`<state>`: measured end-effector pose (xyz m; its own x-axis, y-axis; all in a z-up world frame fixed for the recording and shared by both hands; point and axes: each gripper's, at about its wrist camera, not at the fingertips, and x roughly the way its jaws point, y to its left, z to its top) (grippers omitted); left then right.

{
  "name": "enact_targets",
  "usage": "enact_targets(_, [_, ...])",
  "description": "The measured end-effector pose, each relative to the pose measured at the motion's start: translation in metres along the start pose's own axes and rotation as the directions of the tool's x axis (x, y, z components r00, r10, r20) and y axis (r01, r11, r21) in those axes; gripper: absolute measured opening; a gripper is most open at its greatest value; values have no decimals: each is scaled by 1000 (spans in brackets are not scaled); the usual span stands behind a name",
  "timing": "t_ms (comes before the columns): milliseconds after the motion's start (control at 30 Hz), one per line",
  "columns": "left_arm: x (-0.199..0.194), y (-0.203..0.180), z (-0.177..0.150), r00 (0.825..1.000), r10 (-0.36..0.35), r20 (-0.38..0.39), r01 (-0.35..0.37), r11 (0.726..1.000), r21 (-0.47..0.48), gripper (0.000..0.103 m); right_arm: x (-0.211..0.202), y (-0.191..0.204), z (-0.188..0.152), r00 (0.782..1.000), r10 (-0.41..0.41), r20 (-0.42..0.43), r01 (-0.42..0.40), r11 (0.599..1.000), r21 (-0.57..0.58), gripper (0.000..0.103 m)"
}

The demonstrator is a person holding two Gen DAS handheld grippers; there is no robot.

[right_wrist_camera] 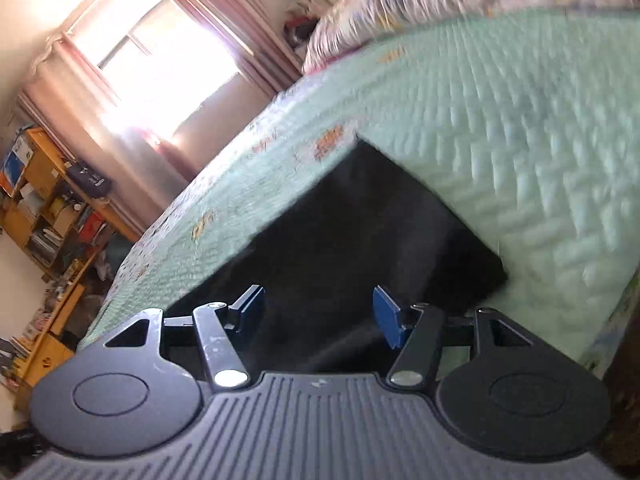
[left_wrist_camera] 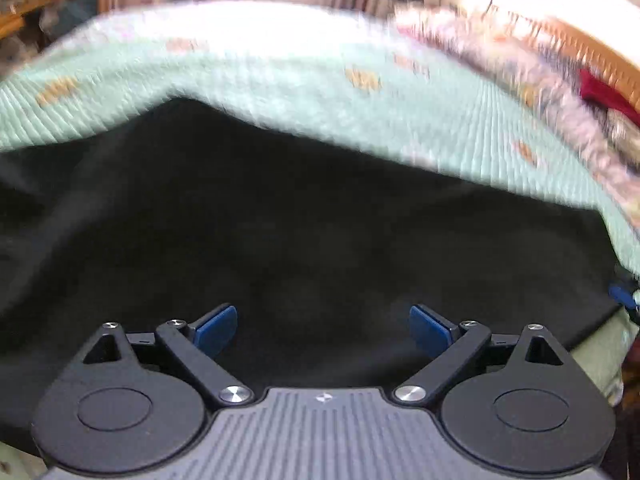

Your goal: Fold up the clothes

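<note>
A black garment lies spread on a mint-green quilted bedspread. In the left wrist view it fills the lower half of the picture. My left gripper hovers over it with its blue pads wide apart and nothing between them. In the right wrist view the same black garment shows a squared corner on the bedspread. My right gripper is over its near part, jaws apart, nothing pinched between the blue pads. A bit of blue at the left view's right edge may be the other gripper.
A floral pillow or blanket lies at the head of the bed, with something red beside it. A bright window with pink curtains and a wooden shelf full of boxes stand beyond the bed. Both views are motion-blurred.
</note>
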<state>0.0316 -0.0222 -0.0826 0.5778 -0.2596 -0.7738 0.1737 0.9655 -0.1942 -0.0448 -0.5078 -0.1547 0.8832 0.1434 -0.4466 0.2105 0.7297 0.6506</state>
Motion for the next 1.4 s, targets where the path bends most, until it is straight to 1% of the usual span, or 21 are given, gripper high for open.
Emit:
enact_targets(33, [3,-2,-3,1000,11,-5,-11,1000,20,94,2,-4,-3,1000,11,7,-11,1000,13,62])
enact_targets(67, [5,-4,-5,1000,23,-7,-23,999,42,97,0,-3,-2,1000,11,10,-11,1000,18,62])
enact_targets(167, [11,-7,-8,998,54,-15,-52,994,97,97,-4,2,0,1000,2,15,-2,1000,22,62])
enact_targets(300, [1,6,-3,998,64,-12,-64,998,24,96,-14,21,4,997,43,64,-42,999,-8,62])
enact_targets(333, [0,10,-3,997,72,-14,-72,997,21,96,-14,25,4,996,46,72,-45,999,-22,62])
enact_targets(367, [0,11,-5,996,87,-16,-86,996,29,96,-12,26,2,997,48,62,-46,999,-28,63])
enact_targets(467, [0,15,-11,995,96,-8,-95,994,52,96,17,15,-11,999,39,-37,-38,999,24,64])
enact_targets(533, [0,14,-12,995,104,-10,-103,993,65,96,15,17,-20,999,42,10,-42,999,0,64])
enact_targets(633, [-2,13,-9,992,123,-20,-121,991,63,96,10,21,-16,999,39,-13,-39,999,1,64])
enact_targets(700, [-5,15,-6,989,144,-16,-143,989,41,94,1,20,-10,998,70,-8,-70,997,39,64])
enact_targets(733, [-8,15,-5,988,156,-10,-156,987,27,93,-8,19,-8,995,99,19,-100,994,54,64])
enact_targets(833, [-21,8,-1,991,131,29,-131,991,11,93,-32,16,4,983,132,126,-139,989,51,64])
enact_targets(933, [-31,-15,7,996,50,80,-55,996,68,93,-45,6,18,973,137,185,-154,985,82,64])
enact_targets(1000, [-29,-32,11,996,-11,90,2,995,104,94,-47,-3,25,970,135,204,-161,980,117,64])
enact_targets(1067, [-19,-47,10,997,-49,67,41,992,122,94,-41,-11,23,971,135,197,-166,975,151,64])
enact_targets(1133, [-1,-52,5,999,-44,28,40,990,133,94,-33,-17,19,973,141,183,-173,969,174,64])
enact_targets(1167, [11,-51,1,999,-32,-9,33,992,124,94,-28,-20,17,974,143,176,-175,967,186,64])
enact_targets(1233, [21,-48,-11,1000,-21,-18,23,990,139,96,-13,-26,2,991,84,102,-104,973,207,64])
enact_targets(1267, [20,-48,-13,1000,-19,-16,21,988,155,98,-6,-28,-4,995,67,69,-79,979,188,63])
enact_targets(1333, [19,-49,-17,1000,-15,-12,17,982,189,98,-8,-23,-10,993,71,90,-82,989,126,63])
enact_targets(1400, [19,-46,-14,1000,-23,-19,26,985,168,98,-11,-17,-6,995,60,85,-70,991,117,63])
